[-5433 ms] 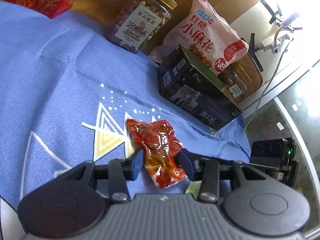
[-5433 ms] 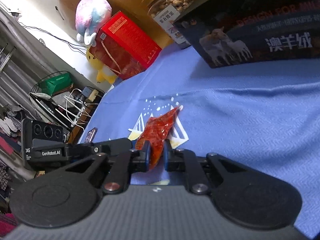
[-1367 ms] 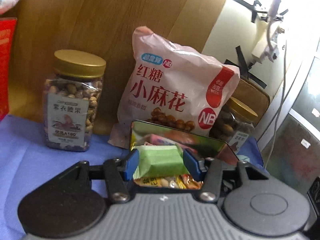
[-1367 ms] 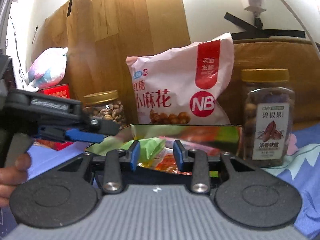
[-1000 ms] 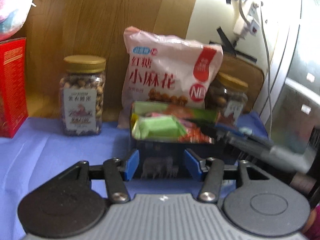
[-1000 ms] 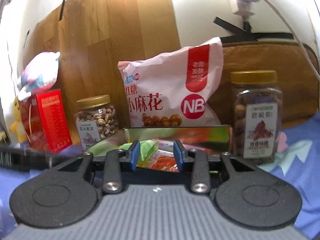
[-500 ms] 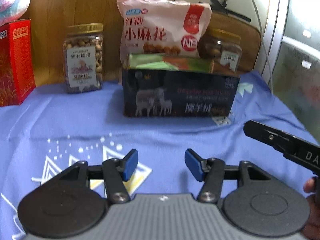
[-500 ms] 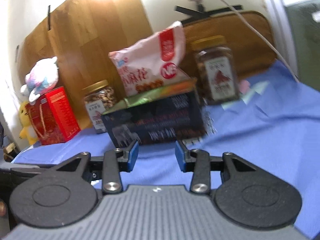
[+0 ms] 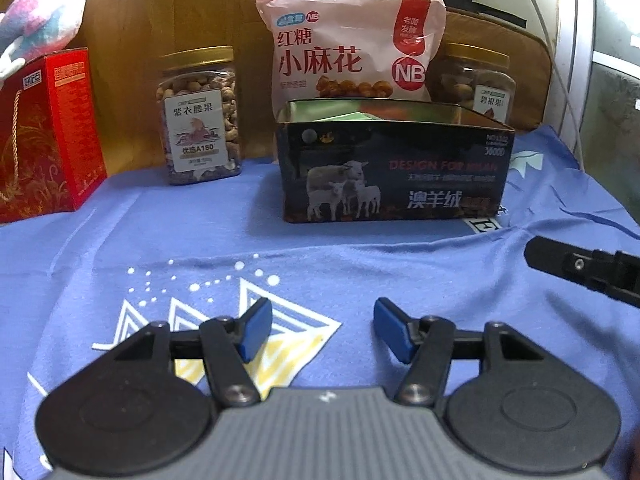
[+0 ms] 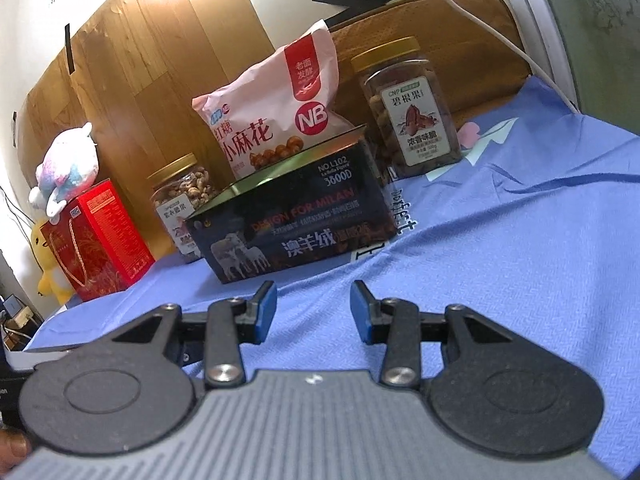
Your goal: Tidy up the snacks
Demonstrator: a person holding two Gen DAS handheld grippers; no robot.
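A dark tin box (image 9: 394,168) printed with sheep stands open on the blue cloth; a green snack packet (image 9: 348,117) shows just over its rim. The same tin box (image 10: 296,226) sits ahead in the right wrist view. My left gripper (image 9: 322,330) hovers low over the cloth well in front of the box, its jaws opening with nothing between them. My right gripper (image 10: 313,310) is open and empty too, short of the box. Its black arm (image 9: 584,272) enters the left wrist view from the right.
Behind the box lean a pink snack bag (image 9: 352,48), a cashew jar (image 9: 200,116) to the left and a pecan jar (image 10: 408,108) to the right. A red gift box (image 9: 44,132) with a plush toy (image 9: 44,32) stands at far left. Blue cloth (image 9: 200,248) covers the table.
Both grippers pulled back from above the tin box and sank toward the cloth. The green packet that the left gripper held now lies in the box. The left jaws have widened.
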